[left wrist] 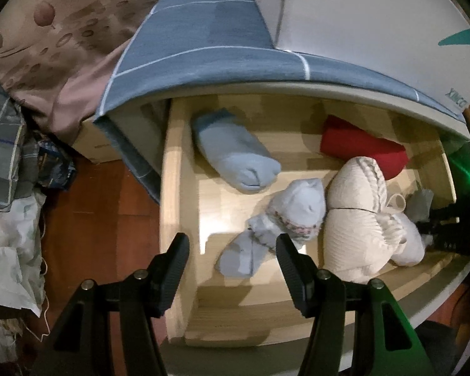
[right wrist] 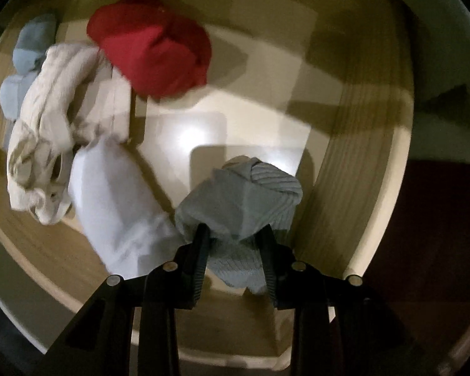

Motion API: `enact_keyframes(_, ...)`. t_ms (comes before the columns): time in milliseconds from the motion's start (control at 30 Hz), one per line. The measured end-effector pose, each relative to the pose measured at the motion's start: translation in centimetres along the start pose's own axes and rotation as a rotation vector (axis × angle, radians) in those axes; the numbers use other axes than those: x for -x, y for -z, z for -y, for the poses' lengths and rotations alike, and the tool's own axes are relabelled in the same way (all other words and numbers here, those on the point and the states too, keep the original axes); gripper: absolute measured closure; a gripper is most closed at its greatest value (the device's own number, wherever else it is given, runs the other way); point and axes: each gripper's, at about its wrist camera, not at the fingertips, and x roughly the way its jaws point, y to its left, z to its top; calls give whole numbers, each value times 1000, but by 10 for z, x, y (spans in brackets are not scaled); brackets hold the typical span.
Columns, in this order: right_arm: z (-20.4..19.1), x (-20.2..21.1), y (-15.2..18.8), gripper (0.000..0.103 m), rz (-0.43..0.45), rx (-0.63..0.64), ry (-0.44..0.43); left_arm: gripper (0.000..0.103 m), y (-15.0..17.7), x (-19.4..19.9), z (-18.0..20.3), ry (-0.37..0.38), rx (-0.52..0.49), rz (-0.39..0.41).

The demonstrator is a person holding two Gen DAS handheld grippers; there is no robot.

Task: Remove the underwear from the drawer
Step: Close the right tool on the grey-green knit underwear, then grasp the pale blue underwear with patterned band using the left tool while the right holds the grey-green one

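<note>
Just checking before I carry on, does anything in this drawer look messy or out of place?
Nothing is damaged or spilled. The clothes lie loose and jumbled in the drawer: cream garment, red piece, pale blue socks. The right claw is shut on a grey ribbed piece.

We look straight down into the wooden drawer (right wrist: pixel 354 163). Our right gripper (right wrist: pixel 235 238) pinches a grey ribbed bundle (right wrist: pixel 244 194) by the right wall. A white bundle (right wrist: pixel 109 194) lies just left of it; cream underwear (right wrist: pixel 56 119) and a red bundle (right wrist: pixel 150 47) sit farther back.

Reddish wooden floor (left wrist: pixel 97 219), blue checked cloth (left wrist: pixel 203 40) over cabinet, patterned brown curtain (left wrist: pixel 62 25).
</note>
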Motion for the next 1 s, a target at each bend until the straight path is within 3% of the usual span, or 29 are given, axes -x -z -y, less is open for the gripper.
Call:
enact_keyframes(333, 18, -3, 14, 73, -20, -41, -35, 44, -18, -21, 25, 26, -33, -40)
enact_keyframes(600, -3, 5, 26, 72, -3, -43, -28, 44, -35, -40, 43, 13, -22, -46)
enact_keyframes(1000, -23, 8, 37, 69, 16, -26, -15, 45, -45, -89, 40, 6, 33, -227)
